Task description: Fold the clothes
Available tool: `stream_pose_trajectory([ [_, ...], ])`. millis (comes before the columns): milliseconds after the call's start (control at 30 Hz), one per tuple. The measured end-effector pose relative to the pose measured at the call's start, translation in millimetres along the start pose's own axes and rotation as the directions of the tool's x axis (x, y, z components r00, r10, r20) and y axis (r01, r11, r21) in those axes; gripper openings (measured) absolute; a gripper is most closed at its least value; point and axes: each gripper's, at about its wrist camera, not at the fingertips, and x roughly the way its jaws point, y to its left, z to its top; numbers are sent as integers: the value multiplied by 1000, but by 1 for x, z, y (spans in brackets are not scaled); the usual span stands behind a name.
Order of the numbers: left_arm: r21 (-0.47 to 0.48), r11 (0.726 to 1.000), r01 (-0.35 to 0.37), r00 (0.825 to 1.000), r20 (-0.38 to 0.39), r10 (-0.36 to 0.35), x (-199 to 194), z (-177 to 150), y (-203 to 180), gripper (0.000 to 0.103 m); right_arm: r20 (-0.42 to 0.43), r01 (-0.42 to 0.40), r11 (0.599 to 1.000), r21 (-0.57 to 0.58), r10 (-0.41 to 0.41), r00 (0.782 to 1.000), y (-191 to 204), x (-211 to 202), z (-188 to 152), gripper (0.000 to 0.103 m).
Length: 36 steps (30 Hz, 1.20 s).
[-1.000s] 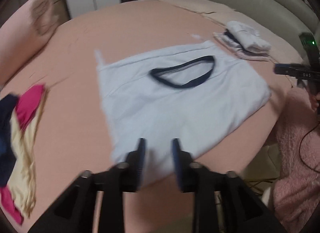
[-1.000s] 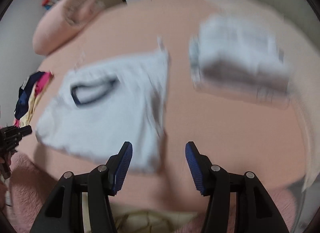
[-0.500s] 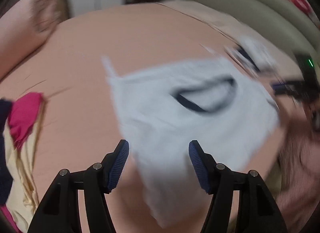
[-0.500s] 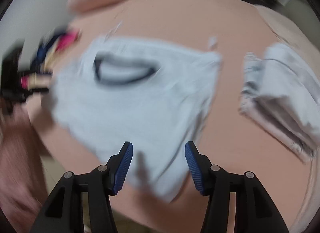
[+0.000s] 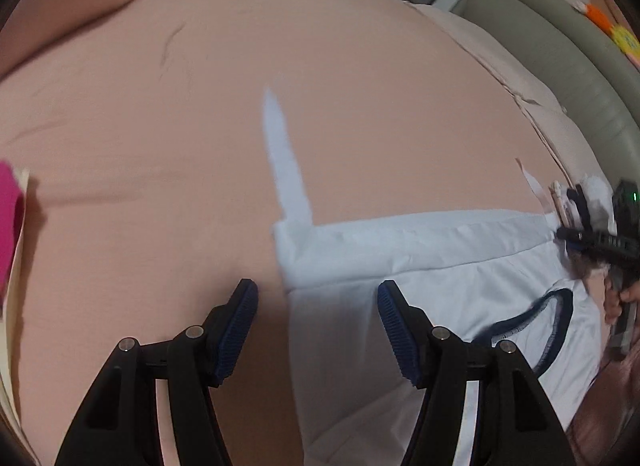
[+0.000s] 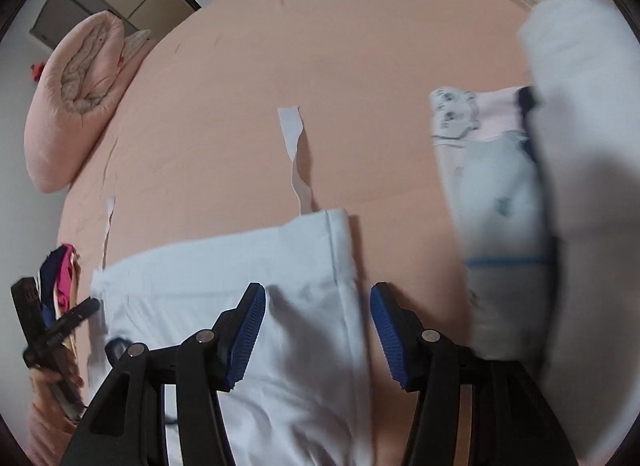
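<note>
A pale blue garment (image 5: pixel 420 266) with a dark navy neckline (image 5: pixel 556 322) lies flat on the peach bed sheet (image 5: pixel 200 125), near the close edge of the bed. The left gripper (image 5: pixel 318 330) hangs just above the garment's left far corner; its jaws are spread wide and hold nothing, one blue pad (image 5: pixel 236 330) is over the bare sheet and the other over the cloth. From this corner a thin pale strap (image 5: pixel 286 161) runs away across the sheet. The right gripper (image 6: pixel 318 334) hangs over the garment's (image 6: pixel 240 286) right far corner, its jaws also spread and empty, and the garment's right edge passes between the two pads. A second strap (image 6: pixel 294 153) lies twisted on the sheet (image 6: pixel 340 45) beyond this corner. To the right of the garment, a little apart from it, there is a stack of folded clothes (image 6: pixel 500 185); it is blurred at its right side. A pink rolled quilt (image 6: pixel 76 93) rests at the far left of the bed. A small heap of pink, navy and cream clothes (image 6: pixel 60 274) lies at the left edge, near the left gripper (image 6: pixel 52 330) as seen in the right wrist view.
</note>
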Motion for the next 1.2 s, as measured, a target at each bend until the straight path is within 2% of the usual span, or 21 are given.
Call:
stream_pose_trajectory([
  [100, 16, 999, 38, 999, 5, -38, 6, 3, -9, 57, 2, -36, 999, -34, 36, 999, 8, 9, 7, 57],
  [267, 21, 998, 52, 999, 7, -52, 10, 8, -13, 57, 29, -51, 997, -56, 53, 998, 11, 12, 15, 57],
  [333, 62, 998, 26, 1000, 4, -26, 13, 10, -15, 8, 41, -83, 994, -76, 87, 995, 13, 6, 15, 56],
  [367, 58, 998, 35, 999, -2, -35, 15, 12, -17, 8, 47, -99, 991, -86, 104, 994, 15, 2, 14, 51],
  [400, 48, 998, 32, 999, 10, -32, 13, 14, -18, 8, 52, -115, 989, -96, 121, 991, 16, -1, 14, 12],
  [433, 51, 998, 36, 999, 27, -37, 8, 15, -19, 8, 58, -131, 986, -106, 138, 989, 17, -4, 14, 4],
  [633, 165, 985, 38, 991, 122, -59, -44, 11, -36, 8, 87, -224, 960, -169, 240, 967, 24, -24, 12, 4],
  [767, 278, 960, 20, 979, 188, -75, -94, -9, -56, 8, 146, -272, 930, -248, 313, 938, 28, -70, -3, 4],
  [867, 350, 937, 2, 975, 209, -80, -127, -35, -63, 8, 159, -285, 901, -326, 350, 923, 33, -105, -29, 4],
  [967, 432, 902, 6, 972, 210, -107, -153, -75, -71, 8, 137, -272, 882, -384, 346, 928, 28, -132, -66, 4],
  [1067, 509, 860, -16, 976, 195, -97, -162, -114, -73, 9, 85, -276, 869, -411, 338, 937, 17, -142, -102, 4],
  [1133, 560, 828, -21, 986, 148, -76, -154, -133, -77, 10, 22, -245, 857, -454, 286, 958, 16, -138, -129, 4],
  [1200, 600, 800, -5, 997, 64, -41, -136, -149, -77, 11, -59, -233, 848, -475, 233, 971, 15, -128, -150, 4],
])
